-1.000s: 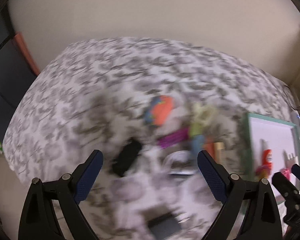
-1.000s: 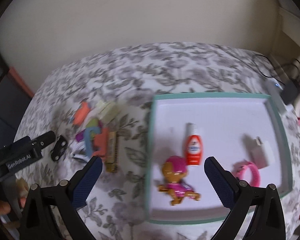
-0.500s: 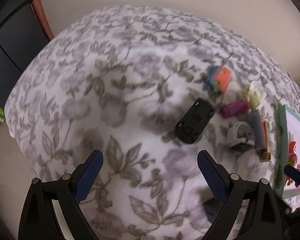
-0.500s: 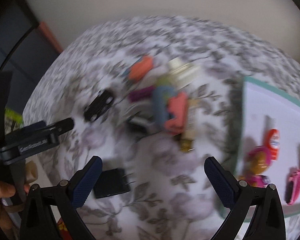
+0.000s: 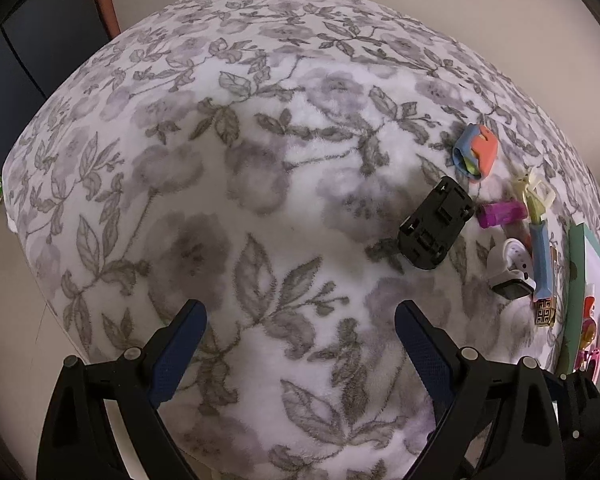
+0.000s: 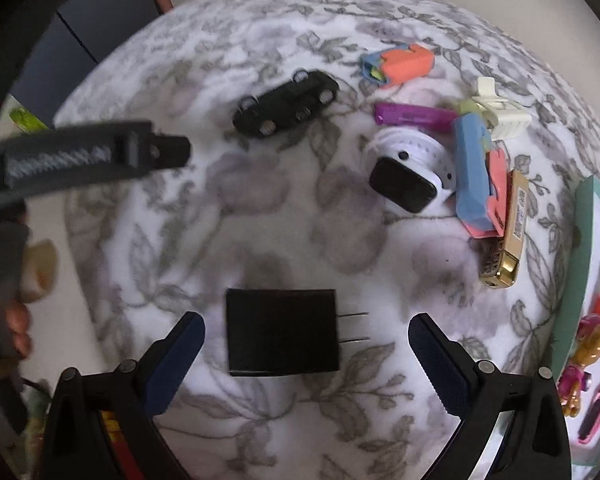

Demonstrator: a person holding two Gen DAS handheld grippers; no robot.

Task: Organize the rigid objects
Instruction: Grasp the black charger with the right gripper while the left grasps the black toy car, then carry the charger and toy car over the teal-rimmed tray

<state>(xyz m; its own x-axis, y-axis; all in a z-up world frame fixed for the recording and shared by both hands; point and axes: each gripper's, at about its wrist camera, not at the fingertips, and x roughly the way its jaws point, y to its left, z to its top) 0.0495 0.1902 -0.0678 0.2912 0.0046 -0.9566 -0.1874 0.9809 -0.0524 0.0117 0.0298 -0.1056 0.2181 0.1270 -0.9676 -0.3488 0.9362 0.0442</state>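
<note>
Both hand-held grippers, left [image 5: 300, 334] and right [image 6: 306, 350], gape empty; tray [image 6: 580, 264] cut off.

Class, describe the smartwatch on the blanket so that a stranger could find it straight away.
On the floral blanket, left of the teal-rimmed tray, lies a cluster of small toys. The smartwatch is at its near-left edge, the only piece with a white strap and black screen.

**Where things lie on the surface**

Your charger [image 6: 281, 332] lies nearest you, prongs pointing right. Behind it sits the toy car [image 6: 286, 104]; to its right the watch [image 6: 410, 178], with the clutter of small pieces [image 6: 478, 172] just beyond. The tray [image 6: 580, 264] stands at the far right.
</note>
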